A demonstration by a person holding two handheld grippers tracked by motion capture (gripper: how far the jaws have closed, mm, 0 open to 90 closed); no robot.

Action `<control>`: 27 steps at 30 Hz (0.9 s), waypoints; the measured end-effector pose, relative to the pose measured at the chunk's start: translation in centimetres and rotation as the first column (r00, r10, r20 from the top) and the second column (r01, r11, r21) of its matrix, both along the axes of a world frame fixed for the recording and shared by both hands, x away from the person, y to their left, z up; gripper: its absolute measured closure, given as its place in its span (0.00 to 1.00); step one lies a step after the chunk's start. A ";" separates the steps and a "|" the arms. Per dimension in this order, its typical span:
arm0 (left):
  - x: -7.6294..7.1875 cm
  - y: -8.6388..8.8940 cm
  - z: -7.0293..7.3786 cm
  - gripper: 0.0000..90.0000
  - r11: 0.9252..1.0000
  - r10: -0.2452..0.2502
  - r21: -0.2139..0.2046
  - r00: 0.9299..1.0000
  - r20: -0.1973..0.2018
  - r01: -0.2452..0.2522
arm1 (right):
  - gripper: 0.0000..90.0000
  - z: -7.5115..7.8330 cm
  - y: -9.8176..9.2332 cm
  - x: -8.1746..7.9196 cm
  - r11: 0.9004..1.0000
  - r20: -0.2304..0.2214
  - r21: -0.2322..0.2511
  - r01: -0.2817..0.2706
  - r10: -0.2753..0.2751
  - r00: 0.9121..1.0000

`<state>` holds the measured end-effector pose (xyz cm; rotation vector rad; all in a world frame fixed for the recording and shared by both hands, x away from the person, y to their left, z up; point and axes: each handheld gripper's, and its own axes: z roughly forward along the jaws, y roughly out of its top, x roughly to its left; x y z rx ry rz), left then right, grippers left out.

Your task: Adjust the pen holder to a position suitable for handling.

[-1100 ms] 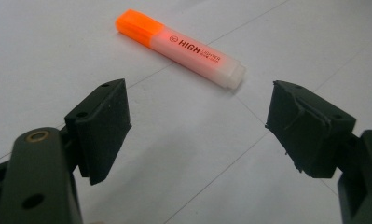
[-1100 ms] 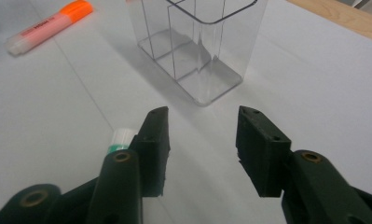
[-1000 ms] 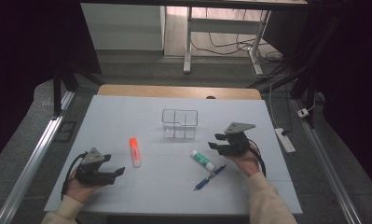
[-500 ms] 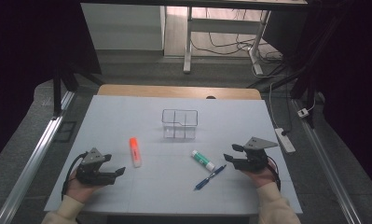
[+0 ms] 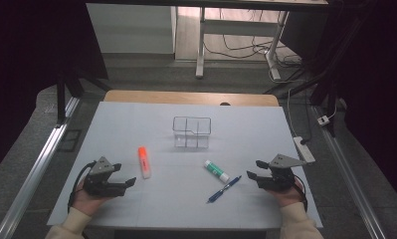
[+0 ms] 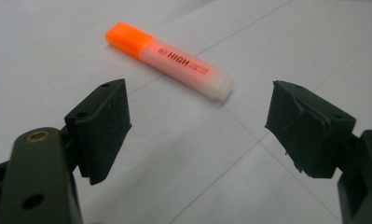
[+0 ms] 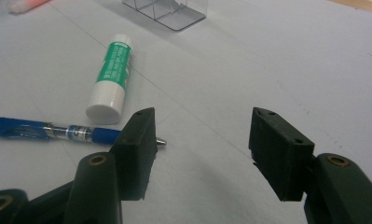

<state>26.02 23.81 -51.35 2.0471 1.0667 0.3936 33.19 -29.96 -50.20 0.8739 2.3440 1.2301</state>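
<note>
An orange highlighter (image 5: 144, 162) (image 6: 169, 60) lies on the white table cover, just ahead of my left gripper (image 5: 126, 175) (image 6: 197, 121), which rests low and open with nothing between its jaws. A green-and-white glue stick (image 5: 216, 170) (image 7: 110, 78) and a blue pen (image 5: 224, 188) (image 7: 58, 131) lie near the middle. To their right my right gripper (image 5: 254, 169) (image 7: 202, 140) stands open; its jaws have just been opening and hold nothing. The pen's tip points at its left jaw. A clear divided box (image 5: 191, 132) (image 7: 165, 10) stands behind them.
The white cover (image 5: 186, 209) spans the table, with a wooden strip (image 5: 191, 98) bare along the far edge. A white power strip (image 5: 304, 149) lies past the right edge. Metal rails run along both sides, and table legs and cables stand on the floor beyond.
My right gripper has moved right and toward the near edge, away from the glue stick and pen. The left gripper has kept still.
</note>
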 end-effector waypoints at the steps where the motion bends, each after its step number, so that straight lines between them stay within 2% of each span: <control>1: 0.0 -0.2 0.1 0.24 1.000 -0.005 0.001 1.000 0.001 0.005 | 0.46 0.0 0.0 0.0 1.000 0.002 0.003 0.002 -0.002 1.000; 15: 0.5 -2.7 1.5 0.25 0.997 -0.081 -0.006 0.997 0.005 0.081 | 0.46 -0.1 -0.1 0.4 1.000 0.000 -0.006 0.011 -0.011 1.000; 20: 0.8 -2.8 1.5 0.25 0.997 -0.083 -0.008 0.997 -0.008 0.083 | 0.46 -0.2 -0.3 0.4 1.000 -0.004 -0.008 0.011 -0.011 1.000; 27: 1.1 -3.6 2.0 0.25 0.995 -0.104 -0.012 0.995 -0.006 0.104 | 0.46 -0.1 -0.2 0.1 1.000 0.009 -0.012 0.000 0.000 1.000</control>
